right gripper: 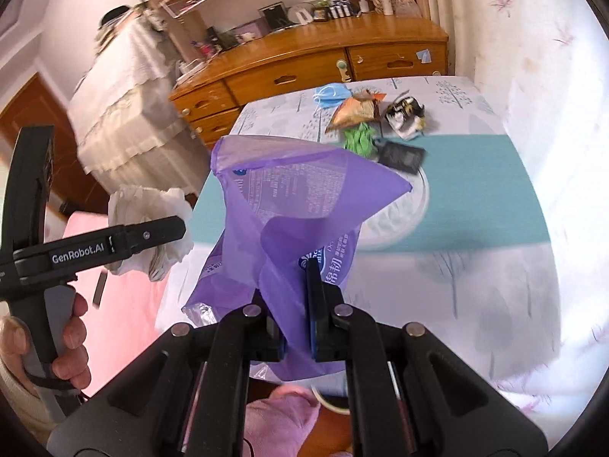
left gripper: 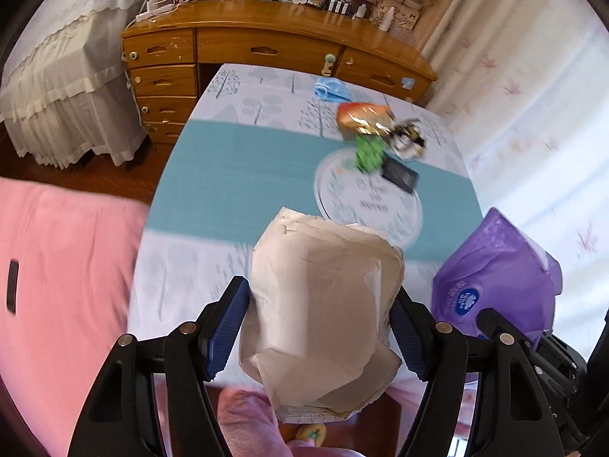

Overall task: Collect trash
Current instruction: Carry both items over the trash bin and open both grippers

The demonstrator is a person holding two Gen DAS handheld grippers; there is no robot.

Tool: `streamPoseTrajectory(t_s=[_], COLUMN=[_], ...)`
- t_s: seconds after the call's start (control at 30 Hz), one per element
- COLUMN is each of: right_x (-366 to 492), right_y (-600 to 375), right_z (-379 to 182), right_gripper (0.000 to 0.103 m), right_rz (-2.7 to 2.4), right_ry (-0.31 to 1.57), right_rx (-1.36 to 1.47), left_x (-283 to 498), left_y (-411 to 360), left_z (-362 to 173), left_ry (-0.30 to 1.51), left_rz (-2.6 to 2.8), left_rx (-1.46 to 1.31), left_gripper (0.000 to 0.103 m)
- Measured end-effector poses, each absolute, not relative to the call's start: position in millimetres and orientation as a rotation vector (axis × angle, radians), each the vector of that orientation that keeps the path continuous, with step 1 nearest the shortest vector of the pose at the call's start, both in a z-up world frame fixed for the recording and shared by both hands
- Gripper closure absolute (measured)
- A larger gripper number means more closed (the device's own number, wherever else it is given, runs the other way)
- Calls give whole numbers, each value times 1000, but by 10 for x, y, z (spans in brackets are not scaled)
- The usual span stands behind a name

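My left gripper [left gripper: 321, 323] is shut on a bulky wad of crumpled white tissue paper [left gripper: 323, 304], held above the near edge of the table [left gripper: 236, 175]. The same tissue wad [right gripper: 152, 224] shows at the left of the right wrist view, in the left gripper [right gripper: 163, 230]. My right gripper [right gripper: 295, 327] is shut on a thin purple plastic wrapper [right gripper: 289, 198], which hangs open above the table; the purple wrapper [left gripper: 495, 278] also appears at the right of the left wrist view. Far across the table lie a blue face mask [left gripper: 331, 89], an orange packet [left gripper: 363, 114], green scraps [left gripper: 367, 154], a crumpled wrapper [left gripper: 409, 139] and a black packet [left gripper: 399, 175].
A wooden dresser [left gripper: 266, 49] with small items on top stands behind the table. A white draped piece of furniture [left gripper: 64, 87] is at the left, curtains [left gripper: 533, 95] at the right. A pink surface [left gripper: 64, 285] borders the table's left side. A person's hand [right gripper: 72, 342] grips the left handle.
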State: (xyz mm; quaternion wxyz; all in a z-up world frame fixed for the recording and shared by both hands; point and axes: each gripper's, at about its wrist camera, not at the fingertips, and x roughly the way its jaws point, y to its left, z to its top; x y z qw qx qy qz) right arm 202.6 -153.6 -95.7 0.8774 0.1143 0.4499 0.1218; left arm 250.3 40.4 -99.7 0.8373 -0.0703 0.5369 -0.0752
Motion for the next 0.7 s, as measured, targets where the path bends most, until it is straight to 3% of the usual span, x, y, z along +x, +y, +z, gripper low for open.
streamPoseTrajectory(t_s=[0.33,0.7], right_x=[571,-63], right_y=[-1936,-2067], right_z=[-1354,-2675], right_gripper=[97,97], right_rz=[291,208], right_ry=[1044,1255], right_rx=[241,306], left_x=[985,491], left_y=[2,-80], left_z=[-1379,-2502], left_ry=[1217,1307], left_rz=[-168,-222], left_rx=[-143,-83], left_gripper=[31,31])
